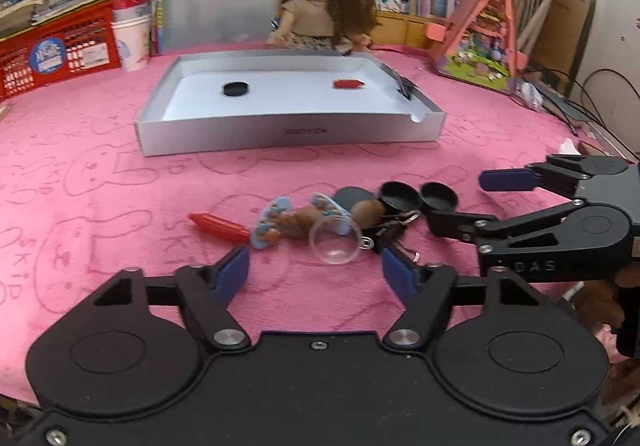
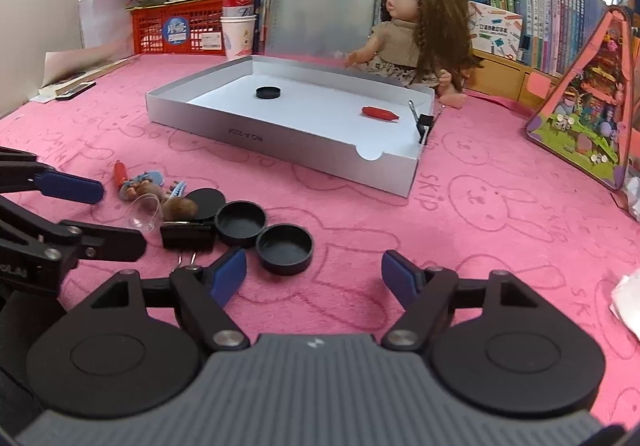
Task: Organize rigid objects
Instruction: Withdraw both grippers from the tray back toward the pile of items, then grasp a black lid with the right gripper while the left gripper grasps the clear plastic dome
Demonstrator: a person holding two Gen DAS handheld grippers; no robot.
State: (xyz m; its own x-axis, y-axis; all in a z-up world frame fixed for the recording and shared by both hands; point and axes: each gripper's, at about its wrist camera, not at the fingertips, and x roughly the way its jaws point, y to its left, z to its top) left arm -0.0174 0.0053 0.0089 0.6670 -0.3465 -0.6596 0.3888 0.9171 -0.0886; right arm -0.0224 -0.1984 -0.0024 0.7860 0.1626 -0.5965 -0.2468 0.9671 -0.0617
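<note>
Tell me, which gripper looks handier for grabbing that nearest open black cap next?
Probably the right gripper: the black cap lies just ahead of its open jaws. The left gripper faces the clear dome instead.

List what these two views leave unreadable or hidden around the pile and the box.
- Print on the silver box: blurred in the left wrist view, upside down and too small in the right.
- Small figure charm: blurred and tangled in the pile in both views.
- Binder clip: handles hidden behind the right gripper's fingers.
</note>
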